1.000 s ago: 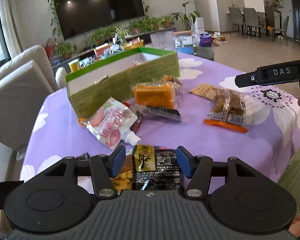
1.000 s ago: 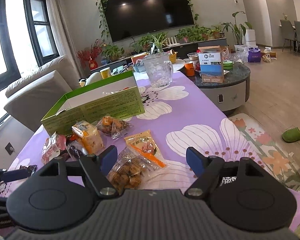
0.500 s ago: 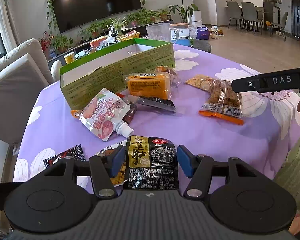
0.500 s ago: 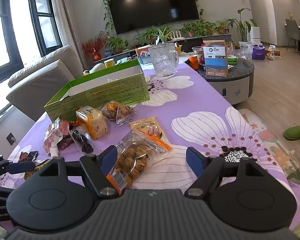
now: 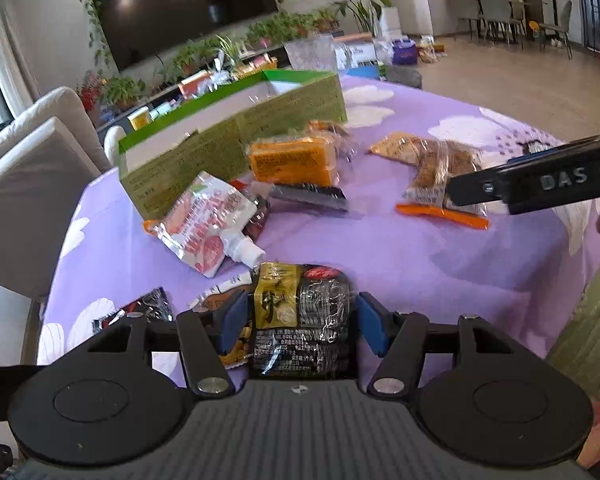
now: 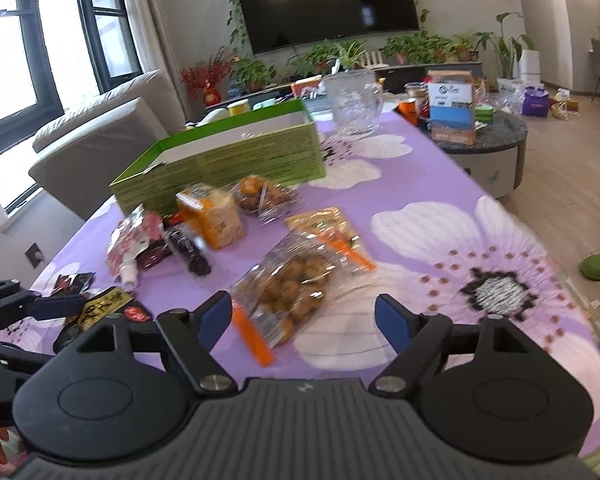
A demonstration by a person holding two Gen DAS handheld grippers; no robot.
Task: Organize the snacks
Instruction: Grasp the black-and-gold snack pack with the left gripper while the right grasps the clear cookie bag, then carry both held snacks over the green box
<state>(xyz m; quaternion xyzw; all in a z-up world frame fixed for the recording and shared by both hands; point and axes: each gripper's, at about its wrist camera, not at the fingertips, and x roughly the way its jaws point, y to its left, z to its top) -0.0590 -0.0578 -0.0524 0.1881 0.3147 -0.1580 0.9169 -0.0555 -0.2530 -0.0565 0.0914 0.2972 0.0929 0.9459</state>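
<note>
Snack packets lie scattered on the purple flowered desk (image 5: 440, 280) in front of an open green box (image 5: 236, 136), the likely destination. The left tongs (image 5: 296, 322) have just been opening and now stand wide, straddling a black-and-yellow packet (image 5: 300, 320) that lies flat on the desk; no pad appears to press on it. The right tongs (image 6: 304, 318) are also spread, empty, hovering over a clear bag of brown round snacks (image 6: 288, 296) with an orange strip. For a sound pick-up, the left tongs should probably settle lower, so both pads meet the packet's long edges squarely before closing, and close gently, since the crinkled film may slip or buckle. A smaller yellow packet (image 5: 236, 344) touches its left side and could be pinched along with it. Nearer the box lie a spouted pink pouch (image 5: 204, 228) and an orange packet (image 5: 292, 160).
</note>
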